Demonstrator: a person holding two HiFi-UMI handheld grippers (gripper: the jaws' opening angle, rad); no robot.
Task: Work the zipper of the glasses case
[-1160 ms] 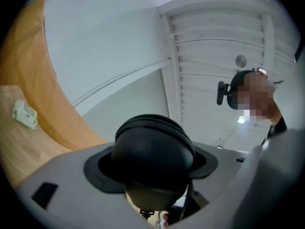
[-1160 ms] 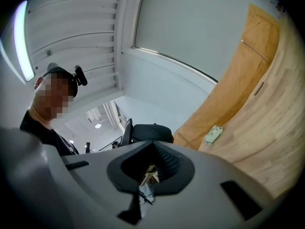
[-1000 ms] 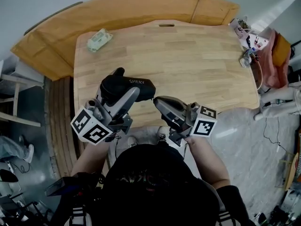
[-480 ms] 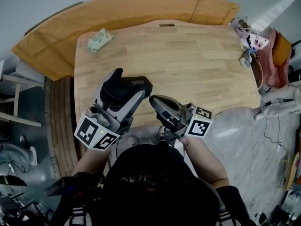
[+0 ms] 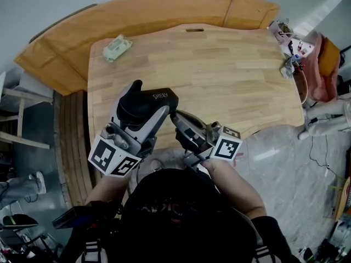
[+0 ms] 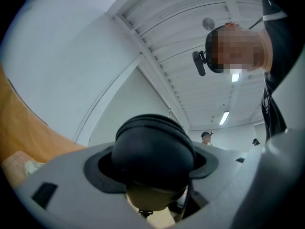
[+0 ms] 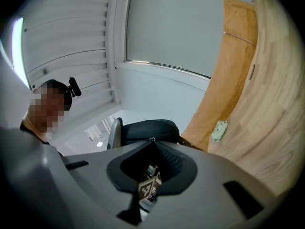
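The black glasses case (image 5: pixel 158 97) is held just above the near edge of the wooden table (image 5: pixel 219 75). My left gripper (image 5: pixel 141 111) is shut on its body, and in the left gripper view the case's rounded end (image 6: pixel 152 147) fills the space between the jaws. My right gripper (image 5: pixel 174 115) comes in from the right with its tips against the case's near end. In the right gripper view its jaws are shut and a small metal zipper pull (image 7: pixel 152 139) shows at their tips, with the case (image 7: pixel 147 127) right behind.
A white and green packet (image 5: pixel 117 47) lies at the table's far left corner. A curved wooden bench (image 5: pixel 137 10) wraps round the far side. Clutter and cables (image 5: pixel 290 45) sit at the right edge. A person (image 6: pixel 206 137) stands far off in the room.
The right gripper has slid left, closer under the case, and rolled a little. The left gripper has rolled with the case in it, and its marker cube has shifted right.
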